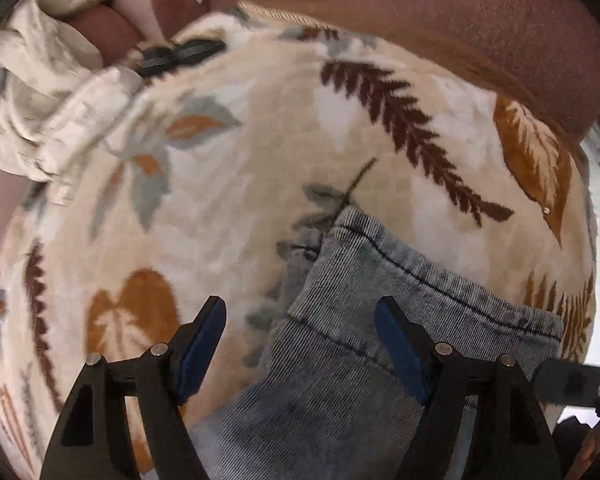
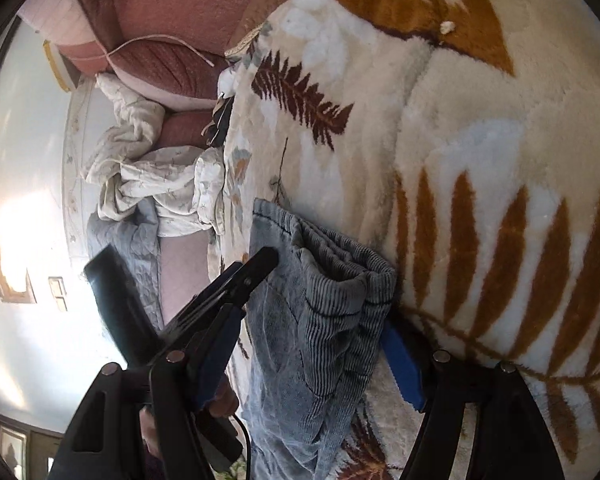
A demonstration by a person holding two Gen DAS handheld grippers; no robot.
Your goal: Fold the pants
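The pants (image 1: 364,320) are lying on a leaf-print blanket (image 1: 228,184) spread over a bed or sofa; which one is hard to tell. They are pale denim, already doubled into a narrow stack of layers, with one stitched hem end pointing away from both cameras.

The left hand-held gripper (image 1: 300,344) is standing wide open over the stack, its blue pads (image 1: 202,350) on either side of the cloth and not touching it. The right hand-held gripper (image 2: 312,344) is also spread wide, straddling the folded edge of the pants (image 2: 320,304); the far pad (image 2: 400,360) is sitting against or just under the stack's side, the near one is apart from it. Neither is gripping anything.

My reading is that a grasp for the next fold is being set up. To do it well, each gripper should be taking every layer at once, since the right view shows several edges stacked and a shallow bite would peel off only the top one. Pads should be going in low, close to the blanket but not pinching its pile. Both grips should be landing level along the same edge, so the lift stays square. A crumpled pale cloth (image 1: 48,120) is lying well away at the blanket's far corner, clear of the work.
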